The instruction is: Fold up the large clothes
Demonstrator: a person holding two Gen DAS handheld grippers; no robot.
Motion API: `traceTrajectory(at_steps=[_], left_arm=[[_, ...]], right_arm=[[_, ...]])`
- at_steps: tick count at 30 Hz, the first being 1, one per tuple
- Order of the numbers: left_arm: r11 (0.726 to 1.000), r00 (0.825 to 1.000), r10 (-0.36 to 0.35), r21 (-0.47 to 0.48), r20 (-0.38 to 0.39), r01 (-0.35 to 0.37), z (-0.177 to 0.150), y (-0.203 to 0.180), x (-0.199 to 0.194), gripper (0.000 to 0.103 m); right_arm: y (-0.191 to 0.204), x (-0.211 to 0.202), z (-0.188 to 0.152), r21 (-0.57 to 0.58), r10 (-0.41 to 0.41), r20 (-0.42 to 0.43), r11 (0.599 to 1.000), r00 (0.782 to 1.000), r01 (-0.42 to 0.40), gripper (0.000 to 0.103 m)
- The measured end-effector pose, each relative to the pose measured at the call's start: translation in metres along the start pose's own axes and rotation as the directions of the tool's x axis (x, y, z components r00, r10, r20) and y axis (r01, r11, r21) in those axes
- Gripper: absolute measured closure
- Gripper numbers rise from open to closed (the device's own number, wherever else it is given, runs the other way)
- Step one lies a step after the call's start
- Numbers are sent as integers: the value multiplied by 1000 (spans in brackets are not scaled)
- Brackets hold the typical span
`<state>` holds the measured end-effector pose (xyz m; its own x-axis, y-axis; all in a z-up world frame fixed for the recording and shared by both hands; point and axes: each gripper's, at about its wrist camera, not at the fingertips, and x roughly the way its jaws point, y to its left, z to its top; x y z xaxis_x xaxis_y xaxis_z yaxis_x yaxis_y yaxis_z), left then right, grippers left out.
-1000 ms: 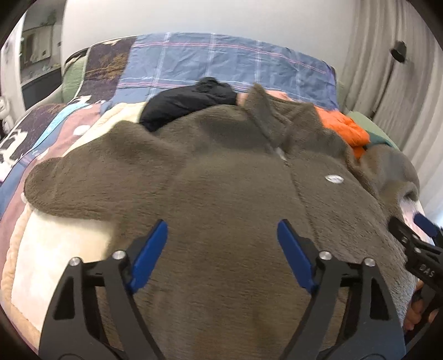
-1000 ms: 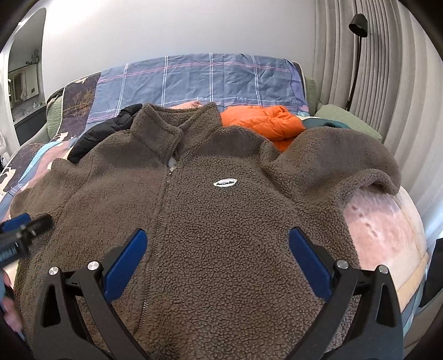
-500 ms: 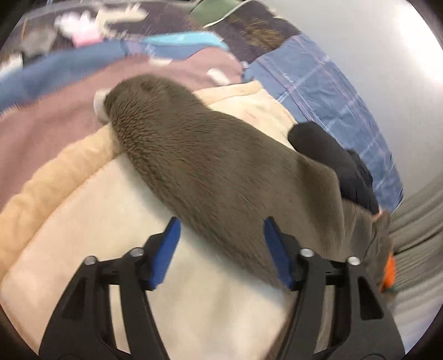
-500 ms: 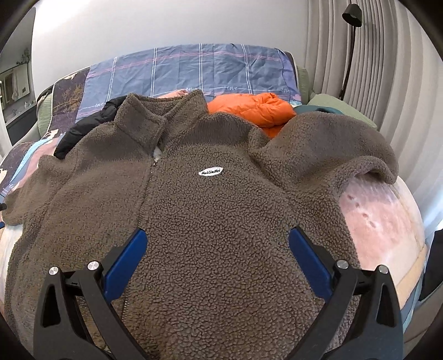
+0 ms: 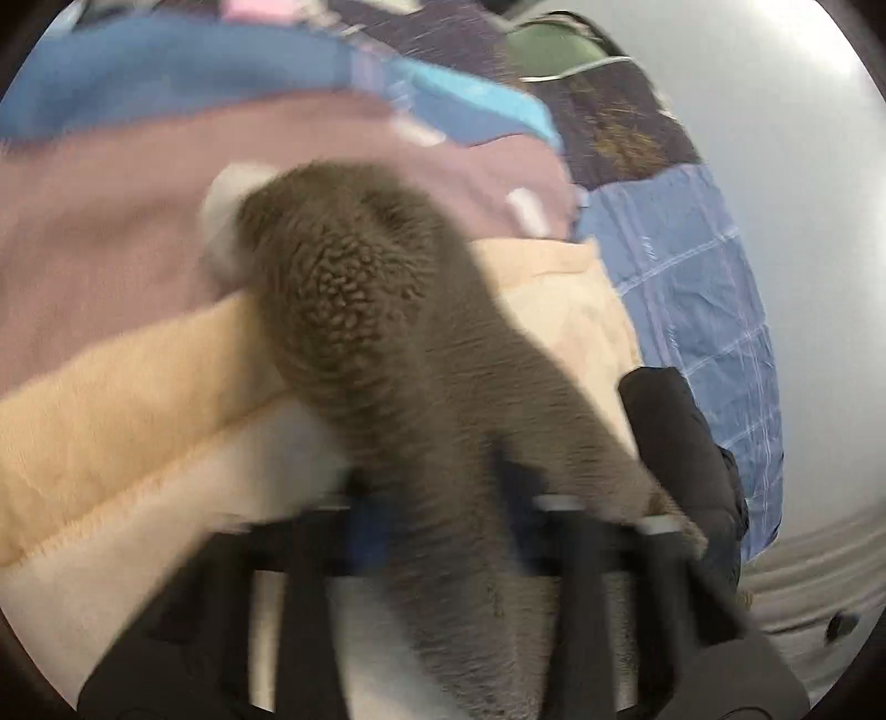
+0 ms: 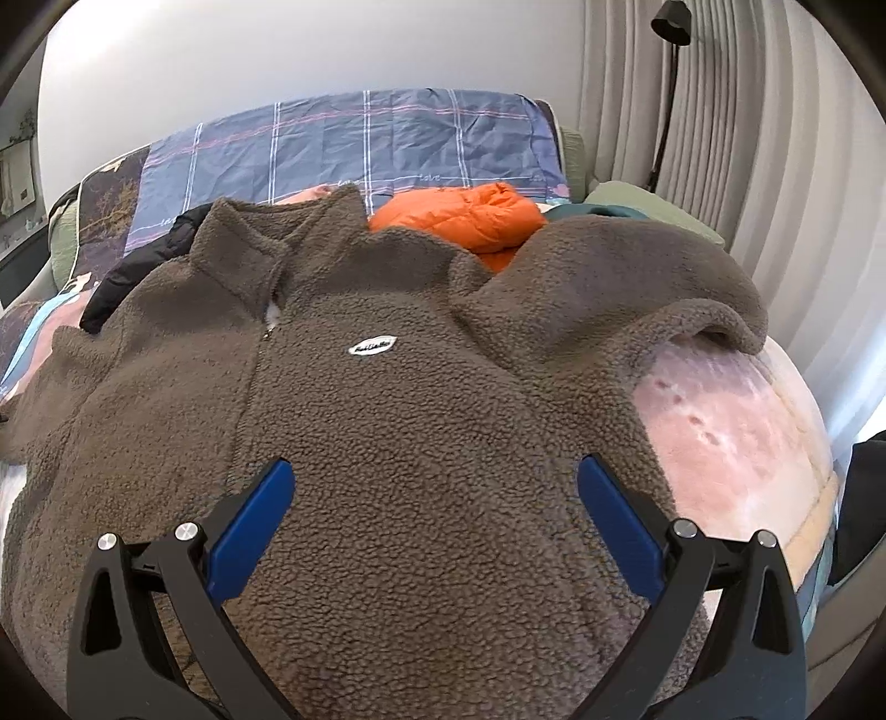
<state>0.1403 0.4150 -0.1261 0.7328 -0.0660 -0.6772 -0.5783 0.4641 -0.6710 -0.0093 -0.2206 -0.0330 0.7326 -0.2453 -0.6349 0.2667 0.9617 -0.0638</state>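
A brown fleece jacket [image 6: 387, 421] lies front up and zipped on the bed, collar toward the headboard, with a white oval logo patch [image 6: 374, 345] on the chest. In the left wrist view its sleeve [image 5: 354, 288] stretches away over the blankets, with a white lining showing at the cuff. My left gripper [image 5: 443, 498] is blurred, and its jaws are shut on that sleeve near its upper part. My right gripper [image 6: 434, 493] hovers open over the jacket's lower front with nothing between its blue pads. The jacket's other sleeve [image 6: 653, 277] curls at the right.
An orange puffer jacket [image 6: 470, 216] and a black garment [image 6: 138, 266] lie behind the collar, against a blue plaid pillow [image 6: 360, 144]. Striped fleece blankets [image 5: 111, 387] cover the bed. Grey curtains [image 6: 747, 138] and a black lamp [image 6: 670, 16] stand at the right.
My left gripper swung left from the jacket's body to the sleeve, rolled, and closed on it. The right gripper drifted slightly and stayed open.
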Motion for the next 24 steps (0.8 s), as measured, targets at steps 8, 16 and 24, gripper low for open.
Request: traceTrajectory(at_steps=[8, 16, 24], left_arm=[[774, 959, -282, 581, -37, 250, -108, -191, -86, 89], [189, 953, -179, 942, -245, 277, -340, -276, -71, 34], [113, 925, -39, 918, -377, 379, -361, -232, -59, 31]], right_arm=[[-11, 13, 3, 34, 18, -19, 999, 1000, -18, 1], [-29, 7, 5, 60, 1, -8, 998, 1000, -1, 1], [-22, 13, 22, -26, 54, -16, 998, 998, -54, 1]])
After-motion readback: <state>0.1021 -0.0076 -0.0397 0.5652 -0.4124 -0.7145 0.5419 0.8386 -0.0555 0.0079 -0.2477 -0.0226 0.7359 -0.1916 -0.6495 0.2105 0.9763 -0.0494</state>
